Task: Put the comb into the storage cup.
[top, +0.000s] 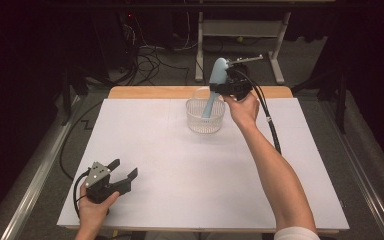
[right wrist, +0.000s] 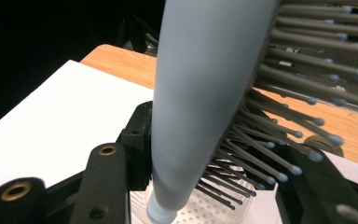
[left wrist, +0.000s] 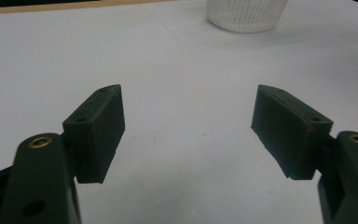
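Holding: my right gripper (top: 230, 89), upper centre of the high view, jaws clamped on a pale blue hairbrush (top: 216, 82) low on its head. Long axis: near upright, head above, handle slanting down into the clear ribbed basket (top: 205, 122) directly beneath; whether the handle tip touches the basket floor, I cannot tell. Left gripper (top: 122, 171): lower left of frame, jaws wide apart, empty, well apart from the basket. Nearer hand: the right.

A white sheet (top: 180, 165) covers the wooden table (top: 150, 92) (bare wood shows along the far edge). A clear perforated basket (top: 205, 117) stands on it, well ahead of the left gripper (top: 122, 172), directly below the right gripper (top: 219, 89).
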